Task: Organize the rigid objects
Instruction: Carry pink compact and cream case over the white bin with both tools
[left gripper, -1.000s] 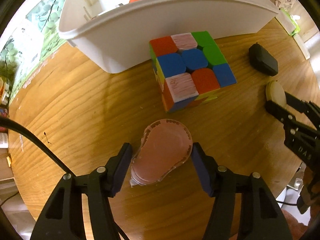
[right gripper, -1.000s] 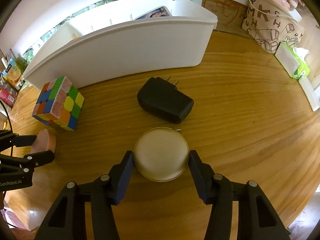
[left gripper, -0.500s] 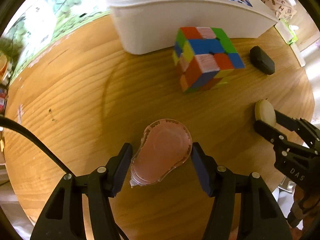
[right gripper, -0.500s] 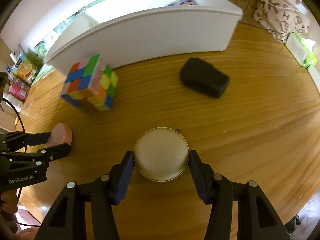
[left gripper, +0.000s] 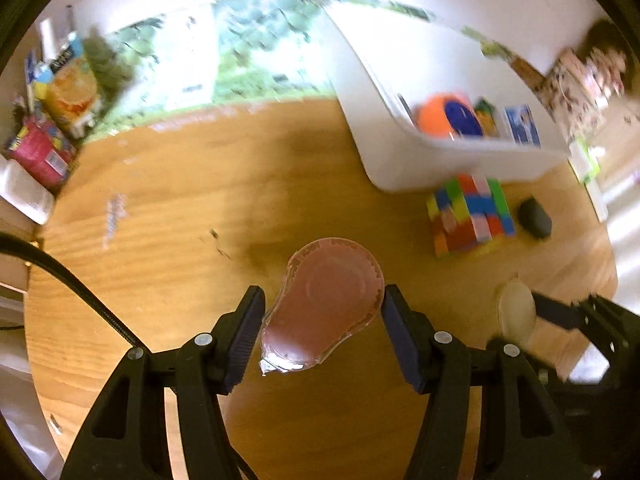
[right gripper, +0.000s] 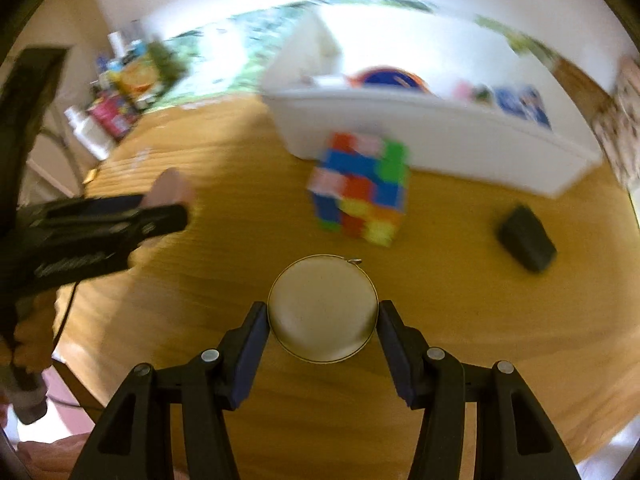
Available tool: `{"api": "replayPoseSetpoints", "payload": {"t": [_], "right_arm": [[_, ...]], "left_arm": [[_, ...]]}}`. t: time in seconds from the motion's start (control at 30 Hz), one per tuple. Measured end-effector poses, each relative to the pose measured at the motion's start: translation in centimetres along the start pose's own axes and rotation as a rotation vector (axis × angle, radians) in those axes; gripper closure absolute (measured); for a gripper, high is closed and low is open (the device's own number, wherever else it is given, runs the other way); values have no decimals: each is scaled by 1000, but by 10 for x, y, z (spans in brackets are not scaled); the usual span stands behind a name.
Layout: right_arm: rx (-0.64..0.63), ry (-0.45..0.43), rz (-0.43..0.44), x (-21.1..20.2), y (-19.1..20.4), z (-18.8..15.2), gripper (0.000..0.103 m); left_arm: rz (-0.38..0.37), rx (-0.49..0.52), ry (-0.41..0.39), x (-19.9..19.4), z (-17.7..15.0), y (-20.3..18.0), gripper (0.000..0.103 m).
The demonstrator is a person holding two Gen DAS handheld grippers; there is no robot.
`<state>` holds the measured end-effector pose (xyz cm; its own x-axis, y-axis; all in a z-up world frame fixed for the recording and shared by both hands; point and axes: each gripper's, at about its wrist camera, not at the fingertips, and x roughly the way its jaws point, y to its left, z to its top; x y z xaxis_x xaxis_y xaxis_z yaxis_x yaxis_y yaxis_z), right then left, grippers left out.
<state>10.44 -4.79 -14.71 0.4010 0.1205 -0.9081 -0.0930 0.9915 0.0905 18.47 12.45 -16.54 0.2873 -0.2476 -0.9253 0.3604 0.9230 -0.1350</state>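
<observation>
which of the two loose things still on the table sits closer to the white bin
The multicoloured puzzle cube: it sits right up against the white bin, while the black charger lies farther out on the table.

Each view is taken from a fisheye camera set behind the fingers of a hand-held gripper and aimed steeply down at the wooden counter, from close above. The colour cube, the white bin and the black adapter are shared by both views, and each hand-held gripper is caught at the edge of the other's view.
</observation>
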Motion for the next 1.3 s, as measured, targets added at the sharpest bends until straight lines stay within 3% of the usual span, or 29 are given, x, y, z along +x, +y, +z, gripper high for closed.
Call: {"api": "replayPoseSetpoints", "payload": {"t": [0.3, 0.5, 0.93, 1.3], "right_arm": [[-167, -93, 44, -28, 36, 44, 48], [-208, -170, 41, -46, 33, 73, 48], [-210, -276, 38, -60, -32, 125, 48], [-214, -289, 44, -47, -87, 137, 48]], "left_arm": [[51, -22, -142, -34, 42, 19, 39], [86, 3, -223, -51, 80, 11, 39], [144, 56, -345, -59, 154, -33, 39], [170, 61, -365, -38, 186, -82, 39]]}}
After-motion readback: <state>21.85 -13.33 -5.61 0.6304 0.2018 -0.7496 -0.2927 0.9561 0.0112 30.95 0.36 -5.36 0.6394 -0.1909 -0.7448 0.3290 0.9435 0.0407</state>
